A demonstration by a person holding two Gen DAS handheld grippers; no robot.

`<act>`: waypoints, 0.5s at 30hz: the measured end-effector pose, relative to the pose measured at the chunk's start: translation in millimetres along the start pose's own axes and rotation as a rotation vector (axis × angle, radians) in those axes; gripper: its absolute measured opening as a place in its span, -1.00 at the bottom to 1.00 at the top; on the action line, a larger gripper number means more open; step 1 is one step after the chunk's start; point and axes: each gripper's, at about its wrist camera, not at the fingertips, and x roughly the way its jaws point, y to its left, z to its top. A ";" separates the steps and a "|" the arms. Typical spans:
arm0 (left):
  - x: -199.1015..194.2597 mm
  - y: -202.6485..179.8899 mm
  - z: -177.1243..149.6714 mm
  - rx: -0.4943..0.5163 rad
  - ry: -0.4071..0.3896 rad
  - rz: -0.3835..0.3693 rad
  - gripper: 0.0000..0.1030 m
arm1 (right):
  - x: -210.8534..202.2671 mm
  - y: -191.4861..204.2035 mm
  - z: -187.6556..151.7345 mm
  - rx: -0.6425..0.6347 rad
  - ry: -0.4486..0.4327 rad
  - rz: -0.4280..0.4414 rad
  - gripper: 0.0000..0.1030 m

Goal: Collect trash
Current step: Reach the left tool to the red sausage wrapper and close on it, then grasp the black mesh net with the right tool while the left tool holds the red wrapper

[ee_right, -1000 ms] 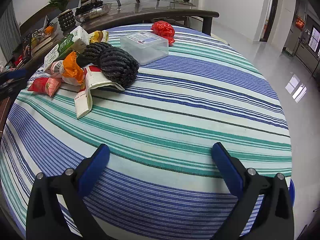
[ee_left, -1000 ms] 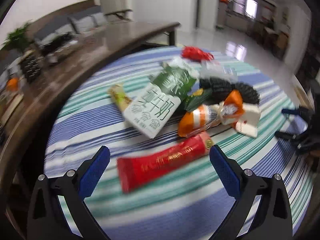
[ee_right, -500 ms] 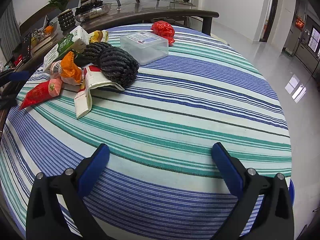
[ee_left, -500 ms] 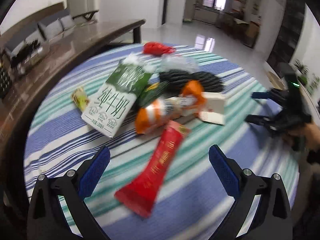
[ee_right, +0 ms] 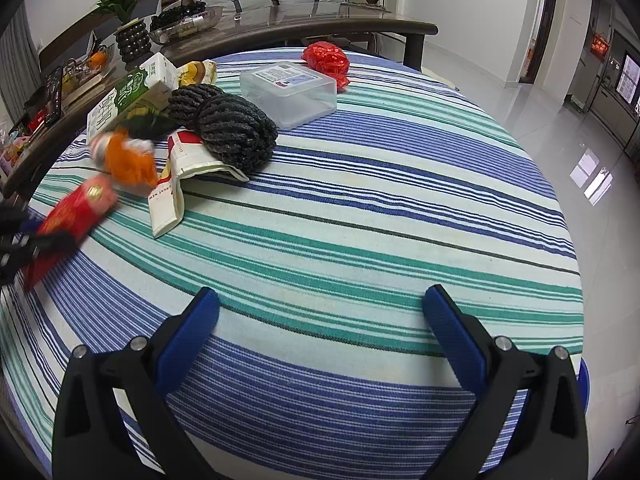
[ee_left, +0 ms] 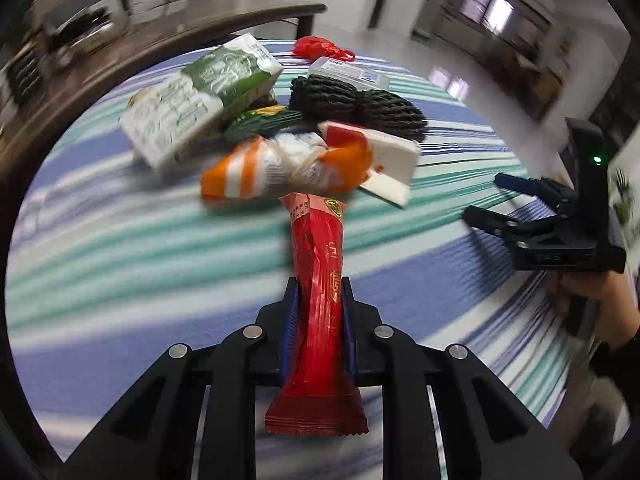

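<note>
Red wrapper point(ee_left: 318, 280), blue, green and white striped tablecloth point(ee_right: 360, 220)

Left gripper point(ee_right: 24, 240) cut by frame edge, blurred; orange wrapper point(ee_right: 128, 158) blurred; milk carton point(ee_left: 192, 100) print unreadable.

Striped tablecloth point(ee_right: 360, 208); potted plant point(ee_right: 124, 20)

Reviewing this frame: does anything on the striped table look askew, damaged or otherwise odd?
Nothing is spilled. The trash lies in a jumbled heap: the green milk carton is tipped on its side, and the white paper box is torn open and flattened under the black netting. The left gripper is shut on the red wrapper.
</note>
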 end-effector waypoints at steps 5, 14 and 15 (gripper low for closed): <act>-0.6 -8.7 -12.9 0.027 -0.054 0.091 -0.55 | -0.7 -1.7 0.6 0.004 -0.004 0.014 0.91; 3.3 4.3 -5.4 -0.011 -0.055 0.048 -0.17 | -8.5 30.4 83.9 -0.200 -0.067 0.141 0.77; 3.3 4.9 -4.4 -0.006 -0.054 0.056 -0.07 | 3.4 34.9 96.6 -0.222 -0.031 0.143 0.67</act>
